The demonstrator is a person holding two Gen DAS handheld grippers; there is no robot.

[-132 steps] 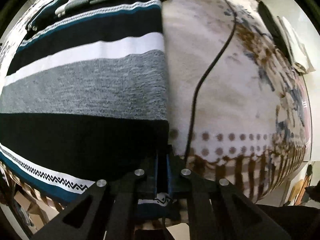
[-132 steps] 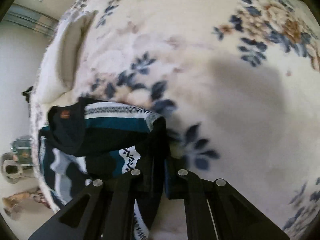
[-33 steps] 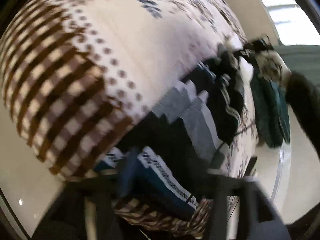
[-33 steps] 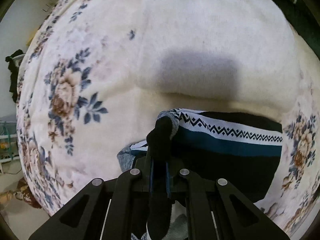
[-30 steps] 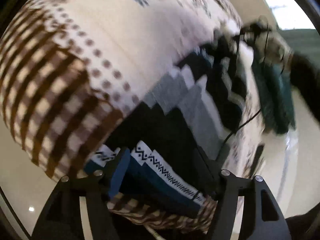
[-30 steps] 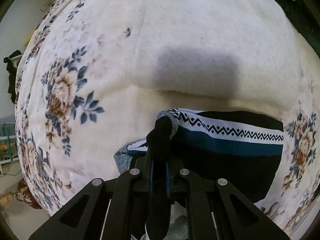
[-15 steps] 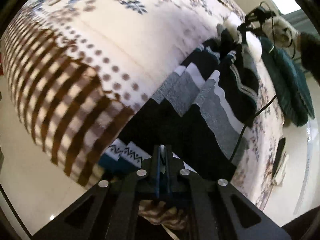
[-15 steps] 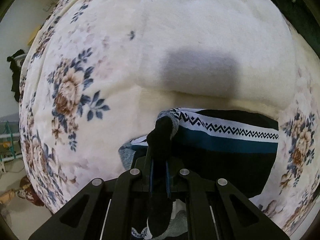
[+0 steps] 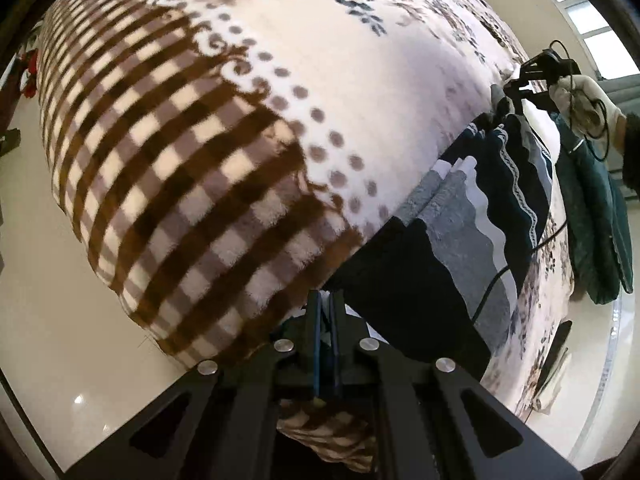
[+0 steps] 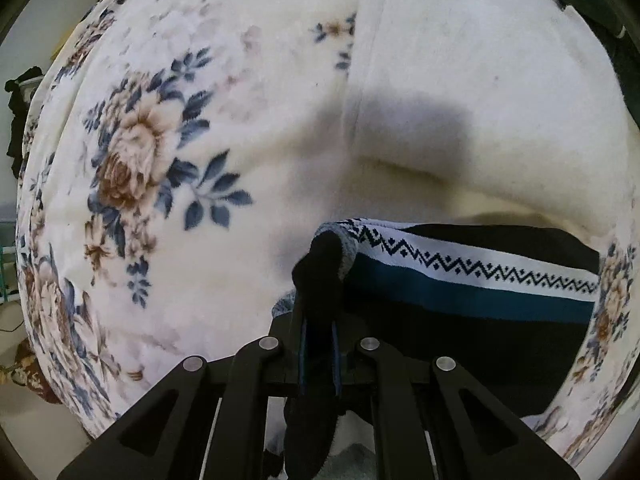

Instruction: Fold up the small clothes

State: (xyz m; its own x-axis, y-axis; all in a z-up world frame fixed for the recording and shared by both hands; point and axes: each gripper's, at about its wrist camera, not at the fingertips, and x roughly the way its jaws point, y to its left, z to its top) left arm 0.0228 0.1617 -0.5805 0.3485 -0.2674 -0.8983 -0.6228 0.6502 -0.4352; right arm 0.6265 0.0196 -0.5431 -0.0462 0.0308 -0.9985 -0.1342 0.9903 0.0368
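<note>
A striped knit sweater [image 9: 460, 224] in black, grey, white and teal lies stretched over a cream floral blanket [image 9: 360, 80]. My left gripper [image 9: 326, 300] is shut on the sweater's near black edge at the blanket's checked border. In the right wrist view my right gripper [image 10: 318, 312] is shut on a bunched black corner of the sweater [image 10: 472, 292], whose zigzag and teal bands run to the right. The right gripper and its gloved hand [image 9: 576, 96] show far off in the left wrist view, at the sweater's other end.
A dark green garment [image 9: 596, 216] hangs at the blanket's right side. A thin black cable [image 9: 492, 280] crosses the sweater. Pale floor [image 9: 60, 320] lies below the blanket's brown checked edge [image 9: 180, 200]. A thick cream fold [image 10: 460, 92] lies beyond the sweater.
My left gripper opened about a second ago, then shut on the sweater's near edge and moved back. My right gripper kept its hold and shifted slightly.
</note>
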